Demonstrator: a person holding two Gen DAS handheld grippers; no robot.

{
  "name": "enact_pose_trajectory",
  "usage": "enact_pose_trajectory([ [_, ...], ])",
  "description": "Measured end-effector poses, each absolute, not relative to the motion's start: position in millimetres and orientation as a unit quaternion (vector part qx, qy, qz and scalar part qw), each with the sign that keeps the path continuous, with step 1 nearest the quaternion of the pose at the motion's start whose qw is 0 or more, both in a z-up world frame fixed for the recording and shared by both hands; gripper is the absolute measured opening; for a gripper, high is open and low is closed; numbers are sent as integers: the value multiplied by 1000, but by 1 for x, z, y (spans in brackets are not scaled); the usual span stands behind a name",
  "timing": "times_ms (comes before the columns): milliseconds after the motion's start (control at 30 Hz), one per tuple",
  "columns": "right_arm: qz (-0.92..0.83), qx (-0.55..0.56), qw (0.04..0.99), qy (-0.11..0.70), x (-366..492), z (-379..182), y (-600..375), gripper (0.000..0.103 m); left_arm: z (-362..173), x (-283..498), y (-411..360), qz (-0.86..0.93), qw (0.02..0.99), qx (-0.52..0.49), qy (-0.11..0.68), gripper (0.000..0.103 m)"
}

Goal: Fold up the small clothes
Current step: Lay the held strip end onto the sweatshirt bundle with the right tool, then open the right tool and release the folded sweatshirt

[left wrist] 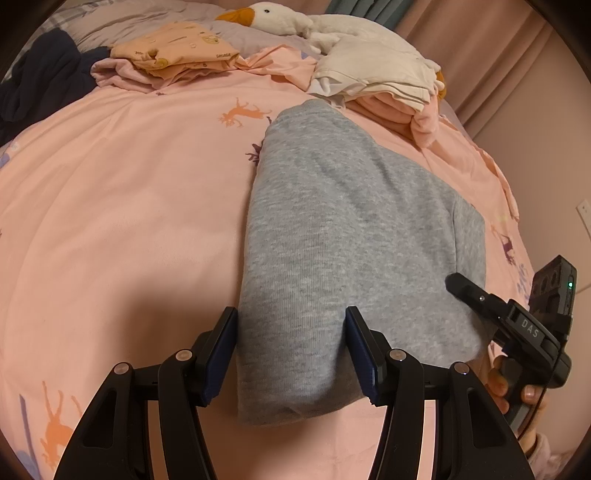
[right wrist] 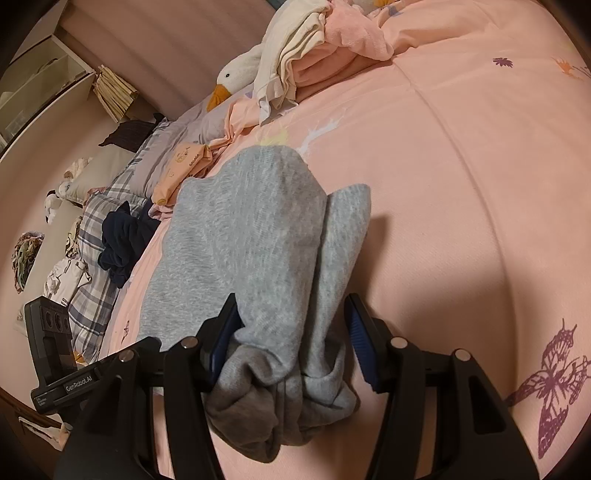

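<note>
Both grippers stand with jaws half spread and nothing pinched: the left gripper (left wrist: pixel 291 354) straddles one near corner of the folded grey knit garment (left wrist: pixel 343 229), the right gripper (right wrist: pixel 291 339) its bunched other corner. The garment lies on the pink printed duvet (left wrist: pixel 129 206), its long axis running straight away from both jaws toward the white plush goose (left wrist: pixel 295 20), so neither hand looks nearer.

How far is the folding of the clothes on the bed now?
Done: a peach folded piece and a white and pink folded stack lie near the pillows. In hand: the grey garment, folded long, lies between the open fingers of both hand-held grippers, left and right. Left: a crumpled dark garment.
</note>
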State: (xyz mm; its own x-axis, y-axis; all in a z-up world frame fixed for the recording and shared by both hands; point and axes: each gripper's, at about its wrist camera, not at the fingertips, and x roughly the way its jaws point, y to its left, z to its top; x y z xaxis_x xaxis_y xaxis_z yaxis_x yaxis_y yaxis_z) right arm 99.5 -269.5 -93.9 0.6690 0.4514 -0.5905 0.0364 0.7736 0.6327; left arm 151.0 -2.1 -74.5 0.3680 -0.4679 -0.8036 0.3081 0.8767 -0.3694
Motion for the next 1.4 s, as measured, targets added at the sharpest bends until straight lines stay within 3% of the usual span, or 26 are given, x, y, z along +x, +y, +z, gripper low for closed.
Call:
enact_pose_trajectory([
  [633, 117, 318, 857, 389, 97, -95, -273, 61, -69, 135, 9, -235, 827, -70, 506, 56],
  [867, 93, 300, 866, 390, 92, -86, -281, 68, -40, 126, 22, -236, 857, -68, 452, 56],
  [1200, 39, 207, 926, 314, 84, -22, -285, 68, -31, 127, -23, -294, 855, -31, 427, 56],
  [1267, 60, 181, 934, 303, 90, -12, -275, 64, -31, 125, -32, -305, 855, -18, 419, 56],
  [1400, 88, 133, 932, 324, 113, -14, -249, 45, -41, 129, -47, -307, 850, 3, 428, 56],
])
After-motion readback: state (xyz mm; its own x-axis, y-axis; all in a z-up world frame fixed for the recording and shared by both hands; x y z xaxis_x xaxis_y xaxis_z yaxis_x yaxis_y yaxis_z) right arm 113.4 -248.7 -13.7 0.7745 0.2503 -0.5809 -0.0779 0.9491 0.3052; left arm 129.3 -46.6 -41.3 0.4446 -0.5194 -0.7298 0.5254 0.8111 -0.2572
